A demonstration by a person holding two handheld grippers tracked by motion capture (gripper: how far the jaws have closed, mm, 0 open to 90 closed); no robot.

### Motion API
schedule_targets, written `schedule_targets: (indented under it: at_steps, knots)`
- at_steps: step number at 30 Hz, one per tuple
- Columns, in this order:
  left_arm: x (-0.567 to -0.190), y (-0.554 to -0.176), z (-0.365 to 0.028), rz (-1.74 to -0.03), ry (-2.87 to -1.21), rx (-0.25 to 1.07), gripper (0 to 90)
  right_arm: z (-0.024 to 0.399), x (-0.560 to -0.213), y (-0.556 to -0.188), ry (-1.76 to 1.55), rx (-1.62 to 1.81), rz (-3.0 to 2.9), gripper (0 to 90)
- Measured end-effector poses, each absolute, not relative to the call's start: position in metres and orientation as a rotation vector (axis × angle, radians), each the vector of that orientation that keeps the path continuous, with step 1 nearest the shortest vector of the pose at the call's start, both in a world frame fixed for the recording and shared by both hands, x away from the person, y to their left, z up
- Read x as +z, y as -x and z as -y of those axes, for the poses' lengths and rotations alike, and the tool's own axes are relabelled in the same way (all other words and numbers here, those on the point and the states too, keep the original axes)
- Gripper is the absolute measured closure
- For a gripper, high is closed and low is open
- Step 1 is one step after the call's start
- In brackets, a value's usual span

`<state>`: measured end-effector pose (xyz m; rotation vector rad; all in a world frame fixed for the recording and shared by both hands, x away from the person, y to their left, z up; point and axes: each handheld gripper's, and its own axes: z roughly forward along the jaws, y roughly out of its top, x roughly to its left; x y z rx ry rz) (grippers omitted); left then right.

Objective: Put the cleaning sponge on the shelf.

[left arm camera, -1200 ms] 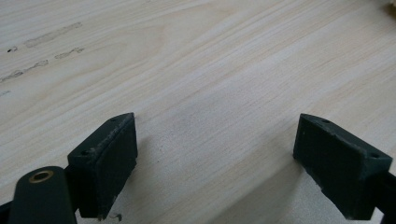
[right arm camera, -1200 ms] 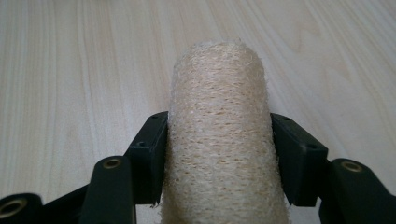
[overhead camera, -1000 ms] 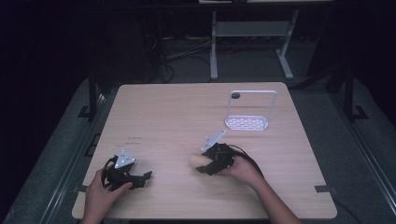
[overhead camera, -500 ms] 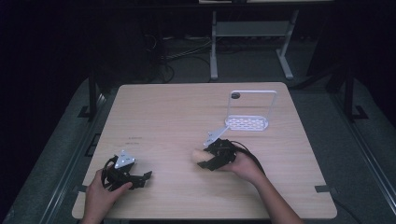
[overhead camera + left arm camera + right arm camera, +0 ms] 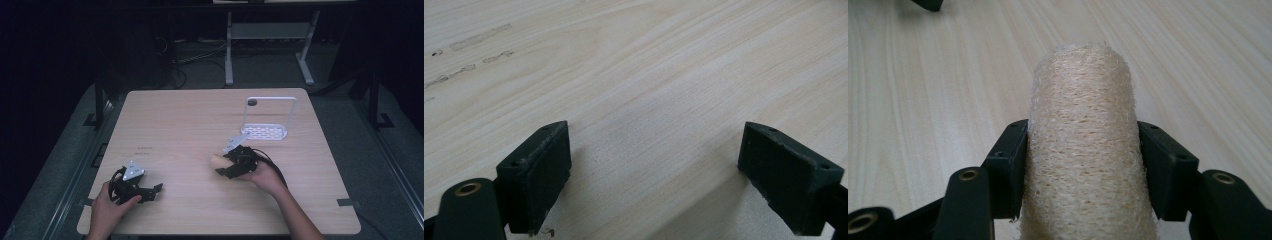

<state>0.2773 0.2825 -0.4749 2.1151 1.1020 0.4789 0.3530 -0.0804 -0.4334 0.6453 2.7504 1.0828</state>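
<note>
The right tool (image 5: 225, 166) grips a beige loofah roll (image 5: 1087, 150) near the centre of the desk (image 5: 200, 125). At 7 o'clock, the left tool (image 5: 152, 192) rests wide open, empty.

On the wooden table (image 5: 190, 120), the right gripper (image 5: 227, 166) holds a tan roll (image 5: 217, 160) near a white rack (image 5: 265, 131).

Beige loofah (image 5: 1083, 150); black claws; lt wood table (image 5: 175, 130).

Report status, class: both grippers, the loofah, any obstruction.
Left gripper open, empty. Right gripper shut on loofah. White rack beyond, apart; nothing obstructing.
</note>
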Motion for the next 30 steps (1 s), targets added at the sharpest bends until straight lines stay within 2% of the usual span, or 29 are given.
schedule_targets:
  at_steps: [30]
  knots:
    - [-0.475, -0.277, -0.282, -1.103, -2.114, 0.478, 13.1, 0.120, -0.427, -0.362, -0.831, 1.075, -2.618, 42.1]
